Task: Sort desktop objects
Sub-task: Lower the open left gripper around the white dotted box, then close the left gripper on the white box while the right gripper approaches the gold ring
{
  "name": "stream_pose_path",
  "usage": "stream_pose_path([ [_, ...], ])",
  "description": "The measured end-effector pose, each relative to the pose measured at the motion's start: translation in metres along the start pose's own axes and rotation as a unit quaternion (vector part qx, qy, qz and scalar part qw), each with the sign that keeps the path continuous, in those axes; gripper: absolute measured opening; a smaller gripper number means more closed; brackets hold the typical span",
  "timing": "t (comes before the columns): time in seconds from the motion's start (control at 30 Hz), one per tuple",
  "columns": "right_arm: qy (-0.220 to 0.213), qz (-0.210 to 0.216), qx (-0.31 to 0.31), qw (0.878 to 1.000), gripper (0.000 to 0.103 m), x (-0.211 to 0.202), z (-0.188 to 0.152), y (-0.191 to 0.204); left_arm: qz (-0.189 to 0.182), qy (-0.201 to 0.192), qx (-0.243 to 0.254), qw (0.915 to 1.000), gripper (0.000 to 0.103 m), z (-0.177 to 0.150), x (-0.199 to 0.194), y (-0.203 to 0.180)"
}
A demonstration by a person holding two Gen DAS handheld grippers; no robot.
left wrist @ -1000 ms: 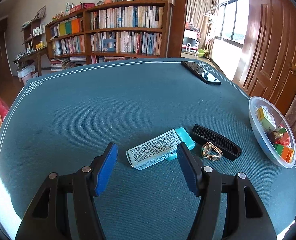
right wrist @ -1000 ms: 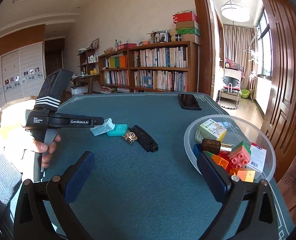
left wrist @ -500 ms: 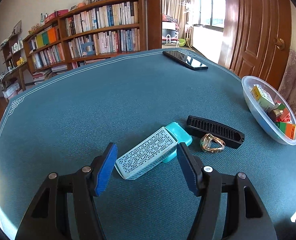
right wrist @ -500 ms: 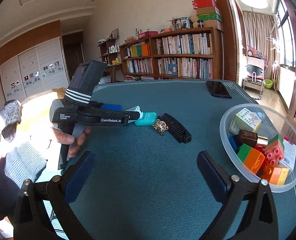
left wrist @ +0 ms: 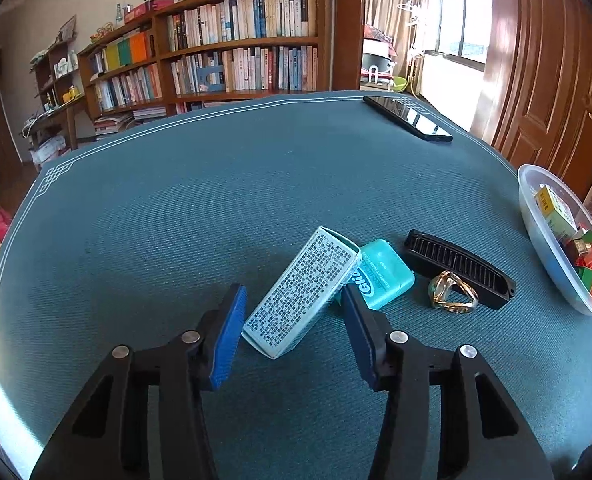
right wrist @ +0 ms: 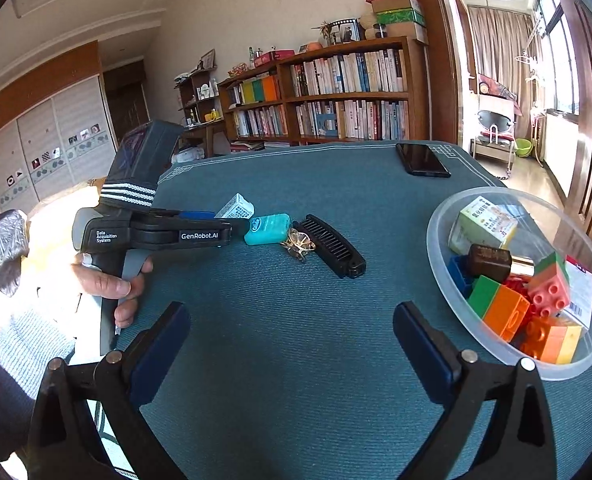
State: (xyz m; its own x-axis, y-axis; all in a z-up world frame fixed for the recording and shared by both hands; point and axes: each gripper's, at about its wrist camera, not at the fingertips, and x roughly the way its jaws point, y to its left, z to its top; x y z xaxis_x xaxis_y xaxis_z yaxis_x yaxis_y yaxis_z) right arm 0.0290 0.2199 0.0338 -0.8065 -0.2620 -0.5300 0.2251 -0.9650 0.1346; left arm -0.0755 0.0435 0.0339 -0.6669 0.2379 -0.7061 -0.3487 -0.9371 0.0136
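Observation:
A white box with small print (left wrist: 300,292) lies slantwise between the blue pads of my left gripper (left wrist: 292,320). Its jaws are closing and both pads touch the box's sides. In the right wrist view the box (right wrist: 236,207) sticks out past the left gripper (right wrist: 232,222), far end raised. Right of it lie a teal floss case (left wrist: 384,276), a gold ring-like clip (left wrist: 452,294) and a black comb (left wrist: 460,272). My right gripper (right wrist: 292,340) hangs open over bare cloth near the table's front, nothing between its fingers.
A clear plastic bowl (right wrist: 430,236) at the right edge holds toy bricks, a small carton and a brown block. A black phone (right wrist: 422,160) lies at the far right corner. A hand (right wrist: 108,284) in a grey sleeve holds the left gripper. Bookshelves stand behind the table.
The left jaws have narrowed onto the printed box, which now lies more end-on between the pads. The right gripper has drifted slightly, its jaws unchanged.

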Motion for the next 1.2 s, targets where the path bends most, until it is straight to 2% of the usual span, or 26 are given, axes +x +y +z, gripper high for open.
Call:
stream_pose_path([
  [0.03, 0.0, -0.01, -0.002, 1.0, 0.097, 0.001, 0.001, 0.0, 0.009, 0.001, -0.008, 0.9999, 0.04, -0.002, -0.002, 0.001],
  [0.13, 0.003, -0.03, -0.006, 1.0, 0.09, 0.006, 0.005, -0.002, 0.005, 0.003, -0.045, 0.999, 0.034, -0.005, -0.006, 0.011],
  [0.27, 0.011, -0.037, -0.017, 0.999, 0.076, 0.015, 0.01, -0.002, -0.012, 0.009, -0.102, 0.9946, 0.031, -0.012, -0.012, 0.021],
  [0.37, 0.022, -0.039, -0.024, 0.999, 0.064, 0.026, 0.015, -0.002, -0.015, 0.01, -0.122, 0.9924, 0.03, -0.017, -0.013, 0.022],
  [0.73, 0.031, -0.033, -0.035, 0.998, 0.059, 0.057, 0.036, -0.004, -0.009, 0.022, -0.131, 0.9911, 0.029, -0.01, 0.004, 0.027],
  [1.0, 0.037, -0.022, -0.058, 0.997, 0.054, 0.08, 0.04, 0.012, -0.011, 0.011, -0.127, 0.9918, 0.029, -0.008, 0.01, 0.029],
  [1.2, 0.054, -0.03, -0.061, 0.996, 0.052, 0.098, 0.043, 0.013, -0.015, 0.006, -0.136, 0.9905, 0.029, -0.006, 0.012, 0.031],
])
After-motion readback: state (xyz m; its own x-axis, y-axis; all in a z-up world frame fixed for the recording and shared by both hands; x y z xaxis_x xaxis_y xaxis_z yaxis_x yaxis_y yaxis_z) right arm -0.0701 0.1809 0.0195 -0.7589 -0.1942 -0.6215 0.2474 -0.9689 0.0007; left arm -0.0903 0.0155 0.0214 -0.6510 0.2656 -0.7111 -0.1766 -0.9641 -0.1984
